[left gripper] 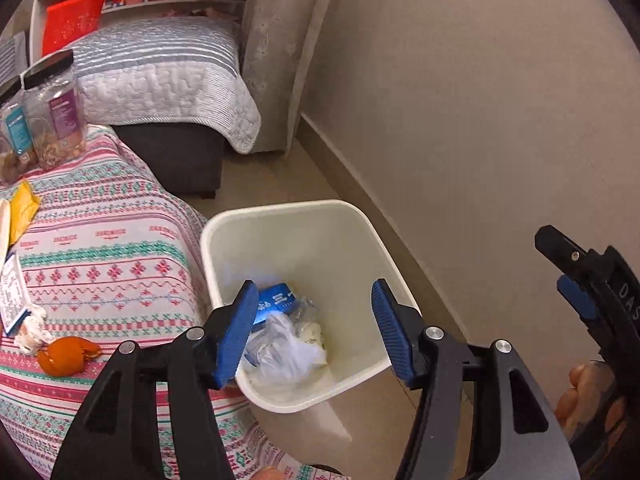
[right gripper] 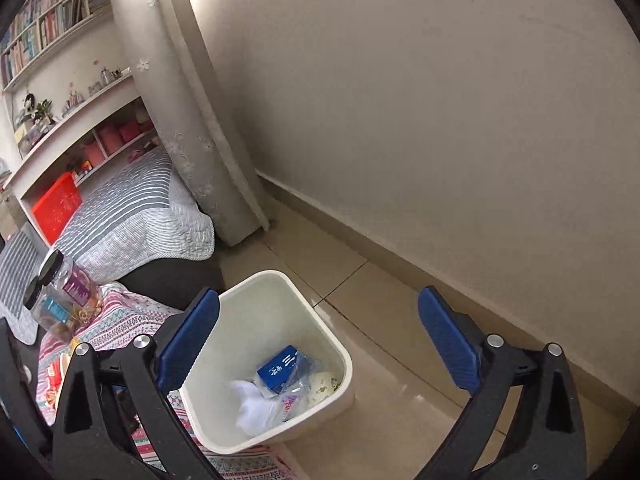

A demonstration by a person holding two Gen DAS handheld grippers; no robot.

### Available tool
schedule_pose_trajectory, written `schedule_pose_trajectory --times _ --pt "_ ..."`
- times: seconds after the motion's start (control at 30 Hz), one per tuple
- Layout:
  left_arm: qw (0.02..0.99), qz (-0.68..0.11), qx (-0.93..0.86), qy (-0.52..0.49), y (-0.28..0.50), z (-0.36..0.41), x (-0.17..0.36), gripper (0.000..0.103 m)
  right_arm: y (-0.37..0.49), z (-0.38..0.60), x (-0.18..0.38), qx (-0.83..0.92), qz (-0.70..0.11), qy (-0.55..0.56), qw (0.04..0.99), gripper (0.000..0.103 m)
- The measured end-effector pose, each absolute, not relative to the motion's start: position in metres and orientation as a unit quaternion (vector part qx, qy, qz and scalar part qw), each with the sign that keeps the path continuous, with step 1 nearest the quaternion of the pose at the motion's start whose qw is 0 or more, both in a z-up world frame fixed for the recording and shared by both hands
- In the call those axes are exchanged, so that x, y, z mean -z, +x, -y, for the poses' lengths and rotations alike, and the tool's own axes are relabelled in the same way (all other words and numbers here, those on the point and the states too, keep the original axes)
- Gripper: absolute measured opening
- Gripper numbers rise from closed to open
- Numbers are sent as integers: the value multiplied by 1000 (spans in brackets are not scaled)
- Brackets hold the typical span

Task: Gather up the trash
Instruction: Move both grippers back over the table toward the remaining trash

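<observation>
A white trash bin stands on the floor beside a table with a patterned cloth; it also shows in the right wrist view. Inside lie a blue carton, clear plastic and white tissue. My left gripper is open and empty above the bin. My right gripper is open and empty above the bin's right side; its fingers also show in the left wrist view. On the cloth lie an orange peel, a crumpled tissue, a printed card and a yellow wrapper.
Two clear jars with black lids stand at the table's far end. A dark sofa with a striped quilt lies behind. A curtain hangs by the beige wall. Tiled floor runs along the wall.
</observation>
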State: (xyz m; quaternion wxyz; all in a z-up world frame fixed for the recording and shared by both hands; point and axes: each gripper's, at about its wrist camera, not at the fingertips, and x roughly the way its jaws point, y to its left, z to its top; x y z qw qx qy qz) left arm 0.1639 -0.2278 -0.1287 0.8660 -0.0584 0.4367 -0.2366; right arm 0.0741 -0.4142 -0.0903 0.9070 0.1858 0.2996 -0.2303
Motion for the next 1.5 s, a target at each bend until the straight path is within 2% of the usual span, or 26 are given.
schedule_pose_trajectory --times 0.07,0.27,0.57,0.93,1.5 --pt "878 -425 216 -52 162 216 119 64 75 404 87 232 -296 165 912 96" --pt "910 -391 137 -14 154 174 100 71 87 355 81 217 -293 93 926 96" --pt "927 -371 50 -16 143 91 74 80 106 280 75 164 -287 43 943 96" --pt "929 -368 -14 -25 132 23 66 80 117 204 72 104 -285 22 953 96" --pt "914 -397 -64 -45 123 -41 77 80 132 153 73 55 -296 30 953 96"
